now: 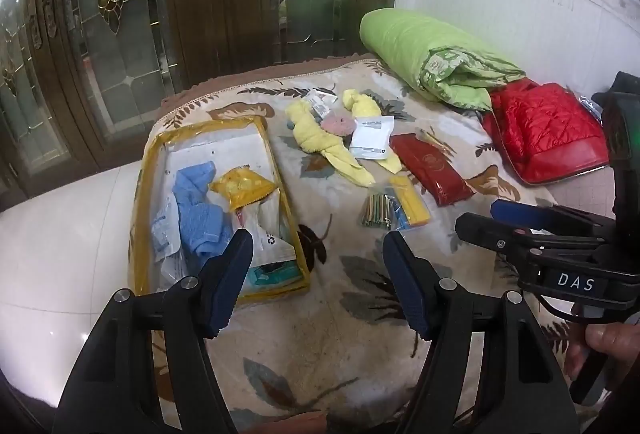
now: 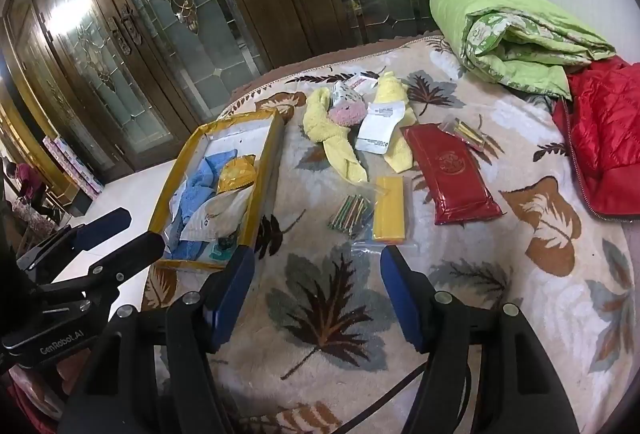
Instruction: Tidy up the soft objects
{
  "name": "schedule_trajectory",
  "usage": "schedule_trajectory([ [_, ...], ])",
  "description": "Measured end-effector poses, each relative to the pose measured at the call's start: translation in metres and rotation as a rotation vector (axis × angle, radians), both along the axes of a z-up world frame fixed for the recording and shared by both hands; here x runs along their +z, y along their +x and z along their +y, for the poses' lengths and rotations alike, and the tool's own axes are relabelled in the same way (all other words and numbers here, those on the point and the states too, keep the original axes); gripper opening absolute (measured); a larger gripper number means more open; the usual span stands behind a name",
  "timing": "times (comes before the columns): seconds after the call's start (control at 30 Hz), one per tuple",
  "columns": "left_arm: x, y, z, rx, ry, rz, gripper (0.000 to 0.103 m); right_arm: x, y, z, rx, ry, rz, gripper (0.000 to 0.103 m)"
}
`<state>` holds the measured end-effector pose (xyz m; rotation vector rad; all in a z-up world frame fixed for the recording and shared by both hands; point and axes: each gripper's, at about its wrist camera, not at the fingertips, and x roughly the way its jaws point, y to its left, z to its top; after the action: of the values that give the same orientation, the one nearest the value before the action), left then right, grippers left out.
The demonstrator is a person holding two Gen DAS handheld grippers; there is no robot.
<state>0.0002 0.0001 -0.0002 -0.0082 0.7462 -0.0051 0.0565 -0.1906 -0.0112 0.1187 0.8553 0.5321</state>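
Both grippers gape, empty. Yellow towel (image 2: pixel 334 138) lies upper centre, long axis roughly toward right gripper (image 2: pixel 318 294), seemingly nearer than left gripper (image 1: pixel 318 282).

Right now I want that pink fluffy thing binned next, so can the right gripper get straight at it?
Probably yes: the right gripper is open, and the pink fluffy thing lies uncovered between the yellow towels.

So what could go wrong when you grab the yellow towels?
The white packet lies on top of the yellow towels, so lifting a towel may flip it off. The pink fluffy thing sits between them and could get dragged along. The box already looks crowded with the blue cloth.
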Motion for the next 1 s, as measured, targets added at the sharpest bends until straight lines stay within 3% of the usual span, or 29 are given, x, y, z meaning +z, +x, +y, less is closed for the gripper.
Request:
schedule_trajectory([
  [0.3,-0.009,-0.006,-0.001,0.005,-0.014,0.034,0.068,0.002,-0.002,0.0,0.001,-0.003,-0.001,0.066],
  [0.53,-0.019,0.007,-0.009,-0.001,-0.025,0.129,0.068,0.002,-0.004,-0.005,-0.009,0.01,-0.002,0.066],
  [0.73,-0.005,0.005,-0.02,0.14,0.024,-0.012,0.068,0.002,-0.006,-0.007,0.001,0.012,-0.006,0.066],
  [0.9,0.017,0.001,-0.037,0.17,0.085,-0.217,0.068,0.007,-0.008,-0.018,-0.025,0.021,-0.025,0.066],
  [1.0,0.02,-0.004,-0.041,0.188,0.072,-0.305,0.068,0.009,-0.008,-0.027,-0.051,0.027,-0.031,0.068],
])
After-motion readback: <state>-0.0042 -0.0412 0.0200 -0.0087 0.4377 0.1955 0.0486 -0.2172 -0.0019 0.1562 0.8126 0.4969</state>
